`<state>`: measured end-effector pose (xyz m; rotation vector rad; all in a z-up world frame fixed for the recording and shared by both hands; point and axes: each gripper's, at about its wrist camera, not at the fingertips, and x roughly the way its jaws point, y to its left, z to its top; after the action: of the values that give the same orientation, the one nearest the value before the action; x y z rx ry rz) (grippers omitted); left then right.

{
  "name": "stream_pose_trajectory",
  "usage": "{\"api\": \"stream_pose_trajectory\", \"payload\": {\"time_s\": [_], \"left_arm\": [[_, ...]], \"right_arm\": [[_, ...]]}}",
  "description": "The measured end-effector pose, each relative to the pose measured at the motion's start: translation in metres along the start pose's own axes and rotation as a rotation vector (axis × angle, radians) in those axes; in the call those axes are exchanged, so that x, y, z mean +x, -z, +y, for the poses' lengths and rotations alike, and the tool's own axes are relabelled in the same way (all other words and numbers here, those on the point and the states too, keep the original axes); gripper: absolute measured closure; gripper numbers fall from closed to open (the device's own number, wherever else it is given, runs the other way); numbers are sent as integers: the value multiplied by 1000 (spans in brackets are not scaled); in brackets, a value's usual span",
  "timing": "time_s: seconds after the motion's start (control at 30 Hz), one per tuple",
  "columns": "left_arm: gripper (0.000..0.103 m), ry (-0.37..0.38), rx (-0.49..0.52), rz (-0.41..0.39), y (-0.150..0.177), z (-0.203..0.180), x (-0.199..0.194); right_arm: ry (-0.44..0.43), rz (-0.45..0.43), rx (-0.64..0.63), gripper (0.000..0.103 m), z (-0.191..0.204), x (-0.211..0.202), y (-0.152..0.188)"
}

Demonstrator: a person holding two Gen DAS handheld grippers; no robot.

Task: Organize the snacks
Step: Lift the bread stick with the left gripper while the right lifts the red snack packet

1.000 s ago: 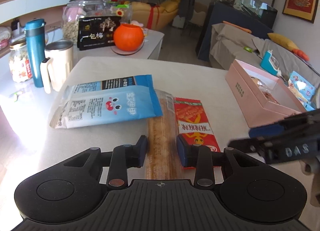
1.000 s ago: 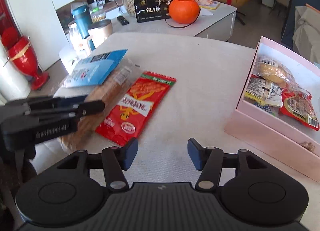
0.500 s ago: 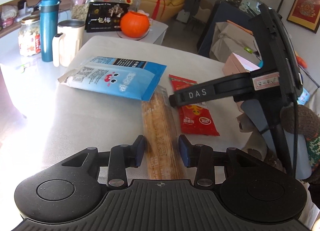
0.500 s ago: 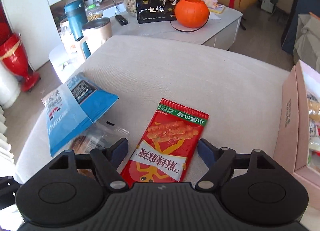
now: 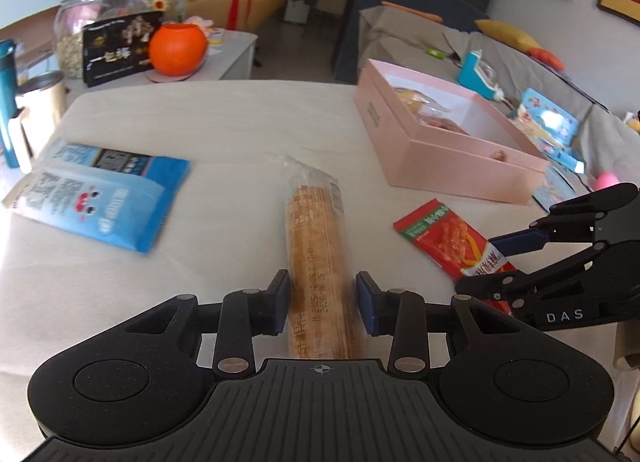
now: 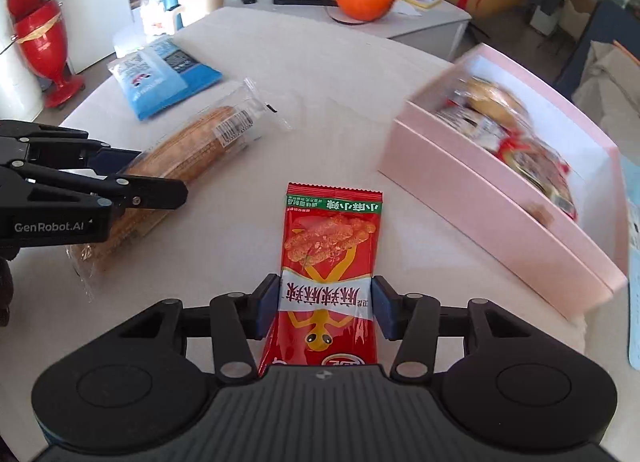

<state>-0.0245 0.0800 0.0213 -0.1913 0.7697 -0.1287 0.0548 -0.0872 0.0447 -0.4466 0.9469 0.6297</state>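
- Left gripper (image 5: pixel 322 304): jaws closing around the long biscuit pack (image 5: pixel 318 258), which lies on the table (image 5: pixel 240 121); the left pad meets the wrapper, a thin gap shows at the right pad. Risk: gripped at its near end, the far end droops or slips out on lifting.
- Right gripper (image 6: pixel 324 308): jaws closing on the red snack packet (image 6: pixel 330 250), pads at its edges. Risk: the flat foil buckles and slides free.
- Pink box (image 6: pixel 500 189) to the right already holds snacks; both packs arriving together may collide.
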Motion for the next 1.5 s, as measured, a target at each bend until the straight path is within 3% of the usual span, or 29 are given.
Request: {"api": "stream_pose_trajectory", "payload": {"time_s": [0.1, 0.2, 0.27, 0.37, 0.47, 0.63, 0.97, 1.1, 1.27, 1.37, 1.5], "left_arm": [[63, 49, 31, 21, 0, -15, 7], [63, 113, 14, 17, 0, -17, 3], [63, 106, -2, -9, -2, -13, -3], [64, 65, -32, -32, -9, -2, -11], [64, 43, -56, -23, -15, 6, -12], [63, 56, -15, 27, -18, -8, 1], [61, 31, 125, 157, -22, -44, 35], [61, 16, 181, 152, -13, -51, 30], [61, 15, 139, 166, -13, -52, 29], [61, 19, 133, 161, -13, -50, 29], [69, 7, 117, 160, -12, -50, 23]], "right_arm": [[29, -1, 65, 52, -22, -6, 18], [19, -23, 142, 44, -37, -8, 31], [35, -39, 168, 27, -39, -7, 35], [61, -51, 202, 14, -44, -1, 38], [40, -63, 253, 9, -51, 4, 38], [80, -124, 275, 1, -45, 11, 41], [93, -190, 286, 0, -42, 10, 50], [97, -213, 280, 13, -36, 5, 53], [73, -238, 215, 55, -18, -4, 52], [59, -212, 252, 57, -19, -6, 46], [62, -195, 332, 57, -31, -11, 42]]}}
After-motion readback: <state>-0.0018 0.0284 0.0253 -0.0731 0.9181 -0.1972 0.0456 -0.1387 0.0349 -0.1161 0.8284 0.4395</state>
